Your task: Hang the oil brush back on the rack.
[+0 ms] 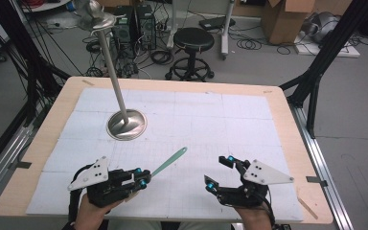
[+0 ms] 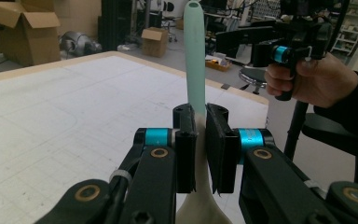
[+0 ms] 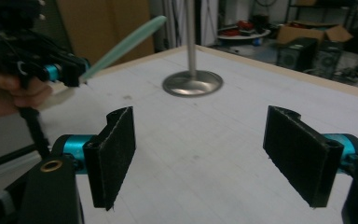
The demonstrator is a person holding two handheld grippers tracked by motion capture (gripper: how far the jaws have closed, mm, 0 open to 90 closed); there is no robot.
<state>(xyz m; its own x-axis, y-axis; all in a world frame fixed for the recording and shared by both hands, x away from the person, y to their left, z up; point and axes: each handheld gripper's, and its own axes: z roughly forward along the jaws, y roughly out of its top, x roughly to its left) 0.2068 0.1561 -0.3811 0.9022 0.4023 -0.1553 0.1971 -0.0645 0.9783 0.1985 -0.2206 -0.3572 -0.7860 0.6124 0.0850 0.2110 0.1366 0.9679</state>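
Left gripper (image 1: 141, 178), near-left on the table (image 1: 278, 124), pinches a mint-green spoon (image 1: 170, 162) by its neck — handle pointing far-right, off the surface, toward the metal stand (image 1: 126, 123). Right gripper (image 1: 219, 172) sits w/ jaws spread, empty — spoon's long axis slants just left of it, so it's the closer hand for a handover.

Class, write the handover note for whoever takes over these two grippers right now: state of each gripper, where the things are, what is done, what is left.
Left gripper: shut on the mint-green spoon, pads clamping its neck; the handle sticks out past the jaws, held above the table.
Right gripper: open, nothing between its pads, near the table's front right.
Metal stand: round base on the mat, left of centre, pole rising from it.
Done: spoon picked up.
Left: probably to pass the spoon to the right gripper or bring it to the stand; which one I cannot tell.
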